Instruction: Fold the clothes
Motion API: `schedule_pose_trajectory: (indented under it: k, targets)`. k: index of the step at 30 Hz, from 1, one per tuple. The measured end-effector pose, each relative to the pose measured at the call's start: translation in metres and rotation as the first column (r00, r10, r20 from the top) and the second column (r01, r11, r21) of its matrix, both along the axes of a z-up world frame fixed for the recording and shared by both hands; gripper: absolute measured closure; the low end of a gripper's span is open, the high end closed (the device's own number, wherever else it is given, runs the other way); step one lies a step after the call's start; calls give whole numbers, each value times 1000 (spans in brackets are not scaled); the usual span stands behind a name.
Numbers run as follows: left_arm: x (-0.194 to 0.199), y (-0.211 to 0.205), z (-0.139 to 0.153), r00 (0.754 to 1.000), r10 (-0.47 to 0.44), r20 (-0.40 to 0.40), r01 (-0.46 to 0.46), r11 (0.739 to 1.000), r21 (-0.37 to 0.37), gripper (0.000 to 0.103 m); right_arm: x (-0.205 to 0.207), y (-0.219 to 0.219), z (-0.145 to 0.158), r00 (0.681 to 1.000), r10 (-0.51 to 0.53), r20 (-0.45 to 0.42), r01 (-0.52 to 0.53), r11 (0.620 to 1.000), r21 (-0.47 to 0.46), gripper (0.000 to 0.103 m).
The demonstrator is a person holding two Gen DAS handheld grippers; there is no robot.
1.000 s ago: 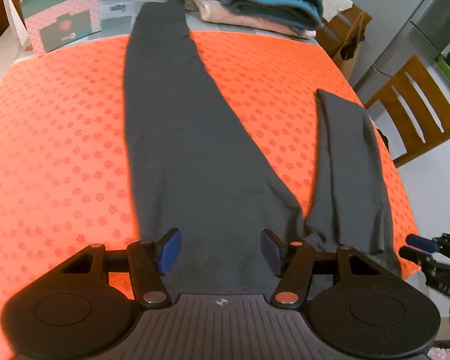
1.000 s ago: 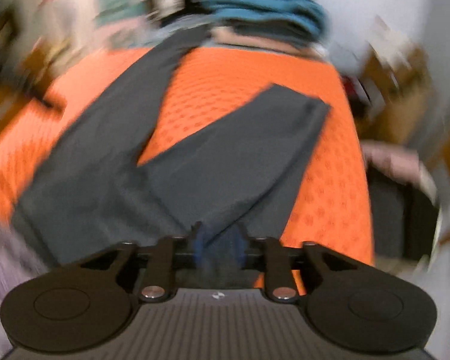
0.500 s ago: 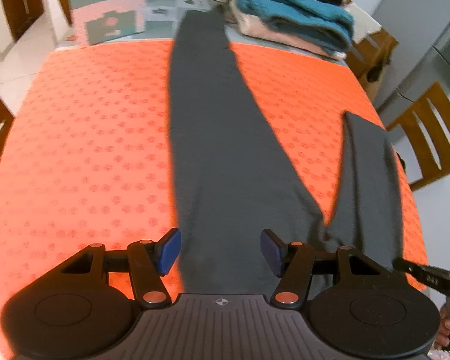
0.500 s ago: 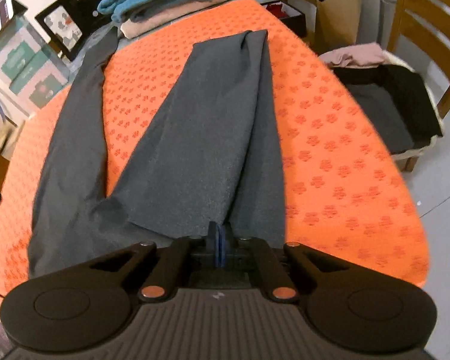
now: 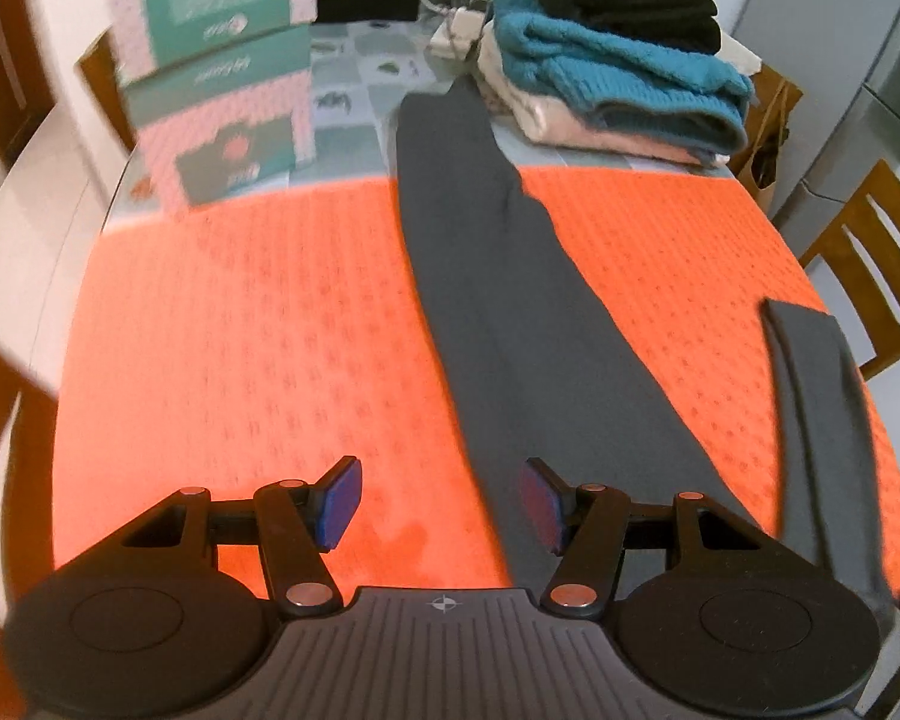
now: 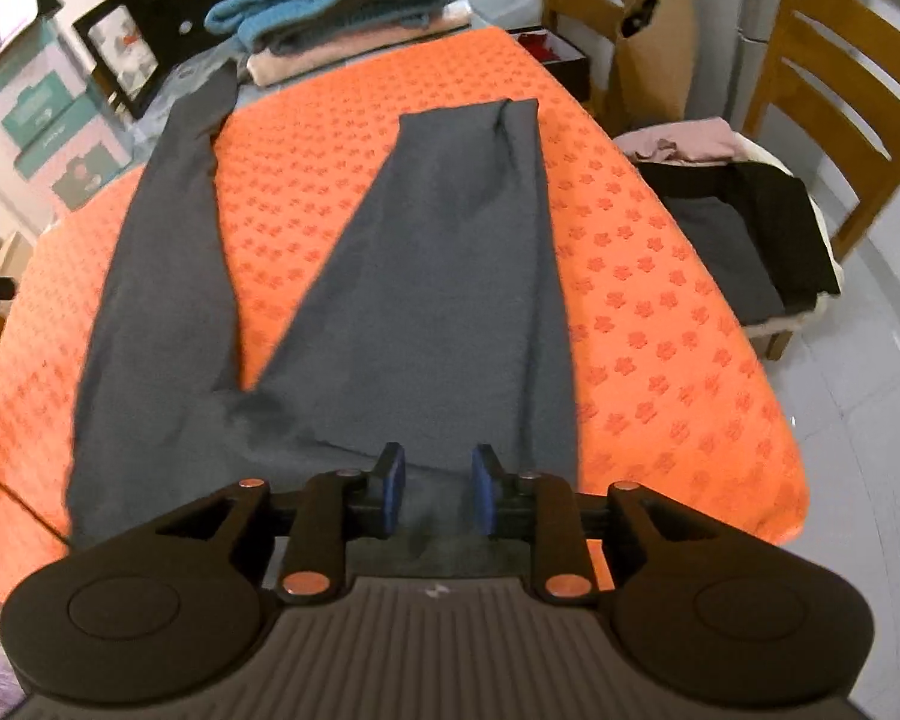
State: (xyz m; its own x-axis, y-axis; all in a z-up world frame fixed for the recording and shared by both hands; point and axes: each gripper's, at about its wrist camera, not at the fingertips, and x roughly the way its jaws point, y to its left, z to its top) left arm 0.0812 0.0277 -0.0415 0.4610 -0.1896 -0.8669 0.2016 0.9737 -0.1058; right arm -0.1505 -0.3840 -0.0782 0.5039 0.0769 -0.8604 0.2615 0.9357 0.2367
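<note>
Over the leggings [image 6: 426, 312], jaws opening, seemingly empty.

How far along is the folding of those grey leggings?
Barely begun. Several folded clothes already sit stacked at the table's far end. The grey leggings lie flat on the orange cloth, one leg doubled back, the other at full length. The right gripper is opening above the waistband, gripping nothing; the left gripper is open over cloth. Legs still need bringing together and folding.
</note>
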Motion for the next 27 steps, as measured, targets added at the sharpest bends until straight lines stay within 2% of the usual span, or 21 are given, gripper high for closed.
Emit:
schedule_pose_trajectory:
  k: [2,4,6,8,10,14,20,23,27]
  targets:
    - [29,1,-6,999,-45,15,45,999,12,42,-3,13,8,998,-59,0,59,997,44,75]
    - [58,2,-12,995,-90,29,90,996,25,42,-8,25,13,991,-134,0,133,983,127,73]
    - [86,-1,-18,990,-137,41,136,990,22,42,-15,33,11,976,-220,-4,214,946,245,72]
    - [110,-5,-24,984,-174,48,173,985,18,42,-20,44,11,953,-303,-19,295,909,294,72]
    - [133,-9,-30,979,-196,49,195,981,23,42,-23,58,15,933,-358,-32,351,889,292,72]
    - [172,-15,-42,974,-218,62,216,976,41,42,-23,85,25,923,-384,-39,381,892,243,72]
    - [233,-25,-63,976,-197,95,192,980,61,42,-19,108,28,907,-417,-64,421,882,211,69]
    - [257,-33,-73,976,-193,98,187,980,63,42,-12,114,27,903,-423,-77,428,865,264,68]
    - [283,-41,-83,981,-158,109,153,987,51,42,0,123,23,901,-421,-104,434,865,253,68]
